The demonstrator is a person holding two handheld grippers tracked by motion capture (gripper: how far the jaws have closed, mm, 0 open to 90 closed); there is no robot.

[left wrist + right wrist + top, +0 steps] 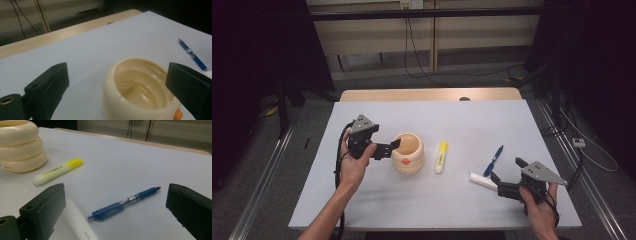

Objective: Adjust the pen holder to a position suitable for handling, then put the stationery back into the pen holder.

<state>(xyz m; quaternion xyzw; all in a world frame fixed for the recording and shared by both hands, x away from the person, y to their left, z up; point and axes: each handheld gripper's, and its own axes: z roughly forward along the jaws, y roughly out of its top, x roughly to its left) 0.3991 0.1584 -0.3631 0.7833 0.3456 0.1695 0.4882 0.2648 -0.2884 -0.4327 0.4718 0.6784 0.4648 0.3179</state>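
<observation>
Jaws of the left gripper (395, 145) stand apart, straddling the near-left rim of the cream holder (408, 152) at table centre. Right gripper (507, 174), jaws apart, flanks the white tube (482, 181); close squarely, avoiding the blue pen (493, 160).

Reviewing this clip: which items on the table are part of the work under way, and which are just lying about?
In the job: cream ribbed pen cup at the open left hand-held gripper; white tube by the open right hand-held gripper.
Lying about: yellow highlighter; blue pen.
</observation>
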